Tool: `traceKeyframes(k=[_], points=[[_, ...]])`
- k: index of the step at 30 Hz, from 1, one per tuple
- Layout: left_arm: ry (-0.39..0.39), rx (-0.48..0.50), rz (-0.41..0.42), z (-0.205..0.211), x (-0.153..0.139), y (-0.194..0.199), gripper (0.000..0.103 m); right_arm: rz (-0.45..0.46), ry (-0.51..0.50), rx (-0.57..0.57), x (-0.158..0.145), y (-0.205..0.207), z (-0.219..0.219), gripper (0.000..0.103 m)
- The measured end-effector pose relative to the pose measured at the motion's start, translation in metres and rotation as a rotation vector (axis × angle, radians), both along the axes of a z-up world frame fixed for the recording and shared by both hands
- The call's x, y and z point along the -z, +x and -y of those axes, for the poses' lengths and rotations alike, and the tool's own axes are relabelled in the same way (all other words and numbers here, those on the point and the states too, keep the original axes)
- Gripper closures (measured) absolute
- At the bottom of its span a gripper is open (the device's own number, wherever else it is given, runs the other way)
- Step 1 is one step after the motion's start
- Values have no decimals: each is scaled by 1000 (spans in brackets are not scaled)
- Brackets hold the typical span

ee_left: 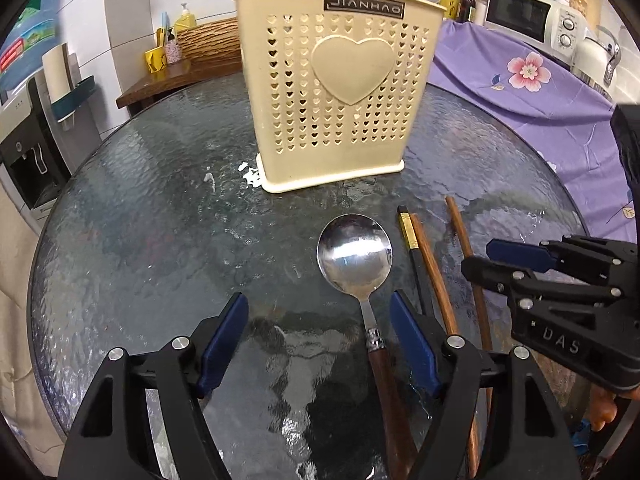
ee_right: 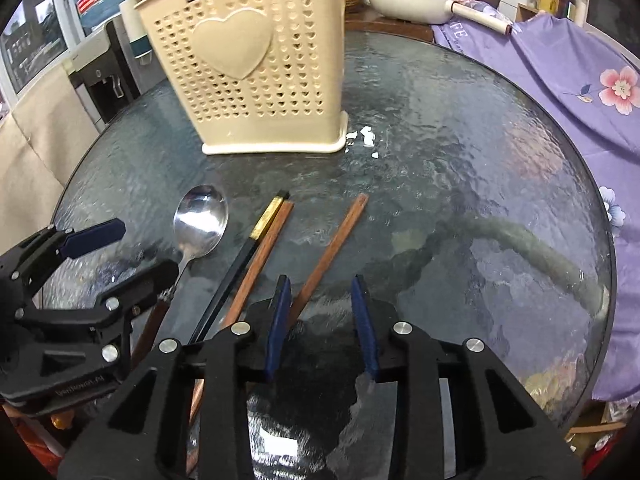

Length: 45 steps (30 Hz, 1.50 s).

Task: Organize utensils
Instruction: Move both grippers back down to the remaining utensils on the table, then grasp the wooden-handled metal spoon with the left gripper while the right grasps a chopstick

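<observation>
On the round glass desk, near a cream heart-pierced holder, lies a wood-handled steel spoon — left tongs released around it, right tongs released — beside chopsticks.

free: bare glass table right | blocked: utensil holder behind spoon

Black tool, blue pads

Both wrist cams close, angled down; share holder, table.
</observation>
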State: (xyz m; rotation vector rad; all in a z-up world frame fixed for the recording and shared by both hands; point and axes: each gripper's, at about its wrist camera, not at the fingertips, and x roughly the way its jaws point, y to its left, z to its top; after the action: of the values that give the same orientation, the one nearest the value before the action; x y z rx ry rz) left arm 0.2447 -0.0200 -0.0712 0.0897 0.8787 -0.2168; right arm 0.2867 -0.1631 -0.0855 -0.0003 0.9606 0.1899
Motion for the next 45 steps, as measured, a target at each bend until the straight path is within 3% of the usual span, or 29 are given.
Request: traceKeyframes(k=[15,34,41,45], points=[[1,-5,-17,4,6,9,33,11,-53,-5,-3,39,-25,90],[43,-11,-28,23,9,27,33,-3,-59,-51,-4,54,-24,91],[41,-19,-35,27,6,34,45,-7,-56,-46,-4,58,-23,91],[38,-20,-32,29,5,34,57,-10,-43,-37,-4,60,-21,91]])
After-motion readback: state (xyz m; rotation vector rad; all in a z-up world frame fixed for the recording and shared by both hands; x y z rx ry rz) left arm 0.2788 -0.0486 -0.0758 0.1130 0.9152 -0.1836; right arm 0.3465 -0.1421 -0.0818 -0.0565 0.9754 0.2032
